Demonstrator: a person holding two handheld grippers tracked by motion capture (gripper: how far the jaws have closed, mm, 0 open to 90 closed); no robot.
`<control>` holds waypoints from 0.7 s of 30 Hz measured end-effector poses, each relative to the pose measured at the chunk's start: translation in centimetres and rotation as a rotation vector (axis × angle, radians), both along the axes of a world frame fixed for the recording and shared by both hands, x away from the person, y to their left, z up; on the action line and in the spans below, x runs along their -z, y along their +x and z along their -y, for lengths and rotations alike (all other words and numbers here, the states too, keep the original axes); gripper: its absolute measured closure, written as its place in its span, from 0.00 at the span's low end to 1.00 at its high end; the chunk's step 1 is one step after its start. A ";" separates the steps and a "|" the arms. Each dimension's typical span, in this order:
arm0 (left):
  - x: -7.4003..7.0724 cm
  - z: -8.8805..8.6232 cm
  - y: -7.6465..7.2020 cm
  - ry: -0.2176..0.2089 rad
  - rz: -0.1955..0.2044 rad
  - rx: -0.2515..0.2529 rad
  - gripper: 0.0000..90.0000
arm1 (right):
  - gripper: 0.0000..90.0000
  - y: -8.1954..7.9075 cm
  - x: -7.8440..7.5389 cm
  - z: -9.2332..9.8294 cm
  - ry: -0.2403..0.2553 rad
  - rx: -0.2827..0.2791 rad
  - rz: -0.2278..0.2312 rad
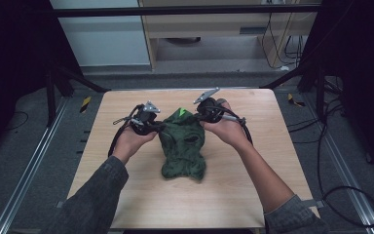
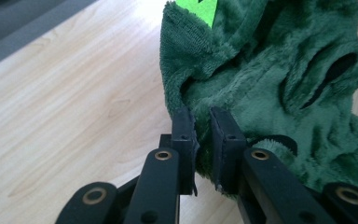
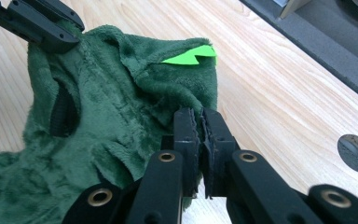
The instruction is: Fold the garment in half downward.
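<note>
A person stands at a light wooden table point(image 1: 141, 195) with a hand-held gripper in each hand. Between them is a soft, fuzzy green garment point(image 1: 182, 146). It looks like a small fleece top or a pet's coat, but I cannot tell for sure. It has a bright green tag point(image 1: 180, 113) at its far edge and a dark slit opening point(image 2: 328, 77) in the cloth.

The left hand-held gripper point(image 2: 200, 135) is pinching the left side of the garment's top edge. Its jaws are nearly together, with a fold of green cloth squeezed between them. The right hand-held gripper point(image 3: 199, 140) is pinching the right side of that same top edge, just below the tag. Its jaws are pressed tight on the cloth.

The top part of the garment is held up and stretched a little between the two, near the middle of the table. The bottom part rests bunched on the wood, closer to the person.

I think it is held by two spots so it can be pulled wide and smoothed out. One pinch would just let it hang in a lump.
</note>
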State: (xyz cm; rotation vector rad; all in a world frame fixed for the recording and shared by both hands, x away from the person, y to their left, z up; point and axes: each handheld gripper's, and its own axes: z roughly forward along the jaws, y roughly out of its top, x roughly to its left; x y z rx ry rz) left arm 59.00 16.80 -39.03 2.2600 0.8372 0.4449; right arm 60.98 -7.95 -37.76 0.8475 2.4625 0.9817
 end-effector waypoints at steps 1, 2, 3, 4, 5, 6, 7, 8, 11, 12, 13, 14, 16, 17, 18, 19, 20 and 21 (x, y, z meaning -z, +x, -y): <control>-0.1 0.0 0.0 -0.001 0.001 0.000 0.90 | 0.95 0.1 -0.1 0.0 -0.002 0.000 0.004; -0.1 0.1 0.1 -0.001 0.001 0.001 0.90 | 0.95 0.1 -0.1 0.0 0.000 0.001 0.003; -0.1 0.1 0.1 -0.001 0.000 0.002 0.90 | 0.95 0.1 0.0 -0.1 0.000 0.002 0.002; -0.1 0.2 0.1 0.002 0.001 0.004 0.90 | 0.95 0.1 0.0 -0.1 -0.004 -0.001 0.002; -0.1 0.2 0.1 0.003 0.003 0.003 0.90 | 0.95 0.1 0.1 -0.2 -0.006 -0.001 0.002; -0.1 0.2 0.1 0.002 0.004 0.002 0.90 | 0.95 0.2 0.1 -0.2 -0.007 -0.001 0.001; -0.1 0.1 0.2 0.004 0.004 0.000 0.90 | 0.95 0.2 0.1 -0.2 -0.008 0.000 0.002; -0.1 0.1 0.3 0.001 0.004 -0.005 0.90 | 0.95 0.3 0.1 -0.1 -0.012 0.002 0.004; -0.2 0.2 0.4 -0.005 0.006 -0.005 0.90 | 0.95 0.5 -0.2 -0.1 -0.004 0.012 0.009; -0.1 0.3 0.3 0.006 0.005 0.000 0.90 | 0.95 0.5 -0.2 -0.1 -0.003 0.013 0.009; 0.0 0.3 0.2 0.012 0.010 0.003 0.90 | 0.95 0.4 -0.1 -0.1 -0.006 0.009 0.010; 0.1 0.4 0.1 0.016 0.009 0.005 0.90 | 0.95 0.3 0.0 -0.1 -0.005 0.008 0.007; 0.3 0.4 -0.1 0.022 0.011 0.011 0.90 | 0.95 0.1 0.3 -0.1 -0.008 0.003 0.009; 0.4 0.4 -0.2 0.019 0.011 0.010 0.89 | 0.95 0.0 0.5 0.0 -0.007 0.001 0.005; 0.5 0.3 -0.3 0.024 0.008 0.013 0.89 | 0.95 -0.2 0.7 0.1 -0.011 0.000 0.007; 0.6 0.4 -0.5 0.024 0.008 0.013 0.89 | 0.95 -0.3 0.8 0.1 -0.012 -0.002 0.007; 0.8 0.4 -0.7 0.026 0.006 0.018 0.89 | 0.95 -0.5 1.0 0.2 -0.011 -0.002 0.005; 0.9 0.4 -0.8 0.029 0.007 0.021 0.89 | 0.95 -0.7 1.2 0.3 -0.014 -0.006 0.006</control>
